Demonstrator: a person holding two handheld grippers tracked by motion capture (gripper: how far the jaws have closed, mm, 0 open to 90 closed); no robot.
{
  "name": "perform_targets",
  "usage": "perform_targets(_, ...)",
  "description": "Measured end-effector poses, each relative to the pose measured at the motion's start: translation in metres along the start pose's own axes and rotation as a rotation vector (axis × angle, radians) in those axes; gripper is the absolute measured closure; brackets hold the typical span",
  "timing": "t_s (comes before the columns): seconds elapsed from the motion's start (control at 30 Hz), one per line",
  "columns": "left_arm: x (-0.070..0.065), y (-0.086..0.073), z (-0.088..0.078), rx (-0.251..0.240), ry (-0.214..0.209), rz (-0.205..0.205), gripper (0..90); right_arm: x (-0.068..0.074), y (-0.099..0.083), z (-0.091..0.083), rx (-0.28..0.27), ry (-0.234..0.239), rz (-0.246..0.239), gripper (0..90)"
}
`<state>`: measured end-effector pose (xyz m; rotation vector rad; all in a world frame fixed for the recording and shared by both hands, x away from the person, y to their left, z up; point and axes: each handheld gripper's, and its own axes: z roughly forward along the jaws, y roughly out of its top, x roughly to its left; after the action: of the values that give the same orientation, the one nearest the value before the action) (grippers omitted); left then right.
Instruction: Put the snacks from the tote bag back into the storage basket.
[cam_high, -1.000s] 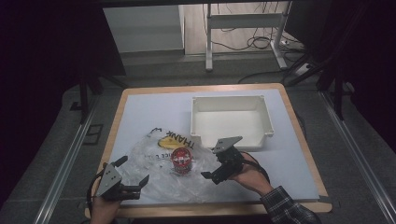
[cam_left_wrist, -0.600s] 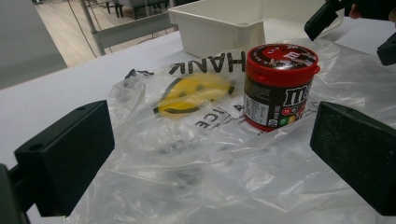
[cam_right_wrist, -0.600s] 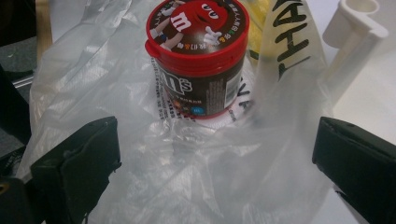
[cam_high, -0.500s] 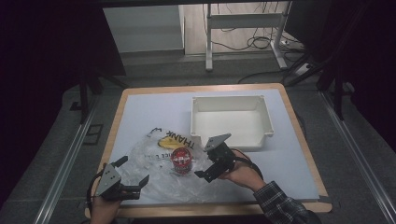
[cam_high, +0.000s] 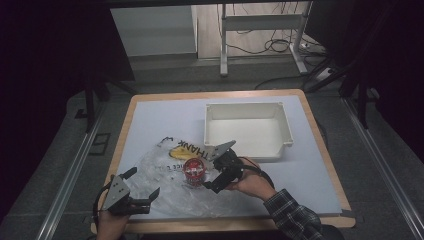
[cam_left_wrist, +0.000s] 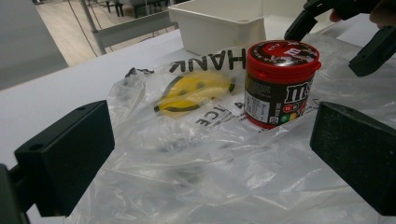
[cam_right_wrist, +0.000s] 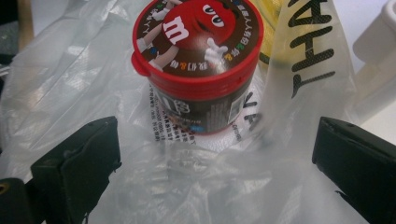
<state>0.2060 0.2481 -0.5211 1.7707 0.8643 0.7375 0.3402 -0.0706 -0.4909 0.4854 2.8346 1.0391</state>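
A red-lidded candy tub (cam_high: 194, 171) stands upright on a clear plastic bag (cam_high: 165, 192) that lies spread and crumpled on the white desk (cam_high: 160, 120). The bag carries a yellow smiley and black lettering, which show just behind the tub in the left claw view. A white bin (cam_high: 247, 131) sits on the desk beyond the bag, well apart from the tub.

The right claw (cam_high: 216, 175) is just beside the tub on its right, released, its jaws spread wide. In its own view the jaws stand at either side of the tub (cam_right_wrist: 198, 65) without touching it, and a fold of the bag (cam_right_wrist: 299, 70) rises between the tub and the jaw at the right of that view. A hand (cam_high: 252, 185) in a plaid sleeve holds this claw.

The left claw (cam_high: 142, 192) rests at the near left corner of the bag, also released, jaws apart and gripping nothing. Its own view looks across the wrinkled bag (cam_left_wrist: 187, 163) toward the tub (cam_left_wrist: 280, 84), with the right claw (cam_left_wrist: 336, 39) hovering over the tub's far side and the bin (cam_left_wrist: 219, 23) behind
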Motion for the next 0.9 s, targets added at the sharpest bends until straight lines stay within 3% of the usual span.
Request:
perform_targets(0.17,-0.001,0.0,0.0,0.005,0.001,0.005,0.0,0.001,0.008,0.009,0.052,-0.008,-0.028,2.1)
perform_targets(0.53,-0.001,0.0,0.0,0.006,0.002,0.008,0.0,0.002,0.02,0.023,0.09,0.004,-0.061,2.6)
perform_targets(0.6,-0.001,0.0,0.0,0.007,0.002,0.009,0.0,0.005,0.024,0.027,0.121,0.0,-0.085,2.9)
perform_targets(0.7,-0.001,0.0,0.001,0.015,0.005,0.017,0.0,0.007,0.027,0.033,0.143,-0.007,-0.114,5.5)
perform_targets(0.9,-0.001,0.0,0.0,0.014,0.007,0.018,0.0,0.008,0.032,0.042,0.177,-0.01,-0.127,10.6)
